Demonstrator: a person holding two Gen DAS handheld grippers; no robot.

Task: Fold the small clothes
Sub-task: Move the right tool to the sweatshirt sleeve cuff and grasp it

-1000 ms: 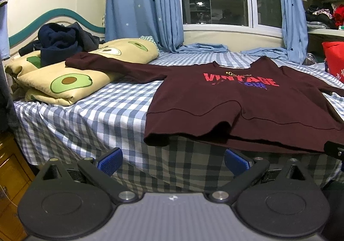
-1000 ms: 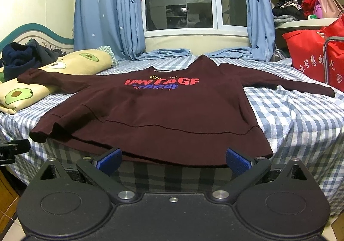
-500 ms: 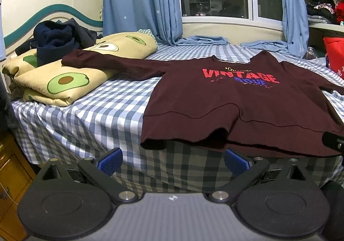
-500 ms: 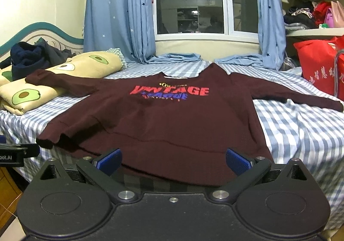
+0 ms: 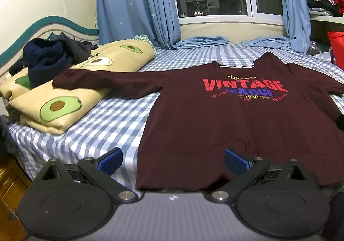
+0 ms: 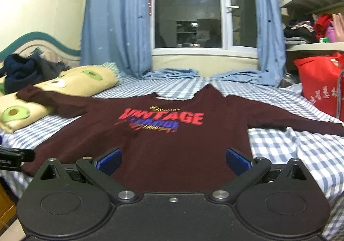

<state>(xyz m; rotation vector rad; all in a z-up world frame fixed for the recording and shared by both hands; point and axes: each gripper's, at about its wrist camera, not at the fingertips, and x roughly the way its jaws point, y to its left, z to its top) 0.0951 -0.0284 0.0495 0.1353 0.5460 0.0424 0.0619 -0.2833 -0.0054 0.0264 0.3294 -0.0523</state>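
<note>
A dark maroon long-sleeved shirt (image 5: 225, 125) with red "VINTAGE" print lies flat, front up, on the blue checked bed (image 5: 107, 125). Its hem hangs at the near bed edge. Its left sleeve (image 5: 103, 82) reaches onto the avocado pillows, and its right sleeve (image 6: 290, 120) stretches out to the right. My left gripper (image 5: 173, 161) is open and empty, over the hem's left corner. My right gripper (image 6: 173, 160) is open and empty, over the hem's middle to right part (image 6: 172, 155). Neither touches the cloth.
Two avocado-print pillows (image 5: 58, 99) lie at the left with a dark navy garment (image 5: 47, 58) heaped on them. Blue curtains (image 5: 137, 4) pool on the bed below the window. A red bag (image 6: 318, 86) stands at the right. A wooden cabinet (image 5: 8, 178) is at the lower left.
Both grippers have risen and moved forward over the shirt's hem, so I look down on the shirt more. Both stay open. The shirt has not moved.
</note>
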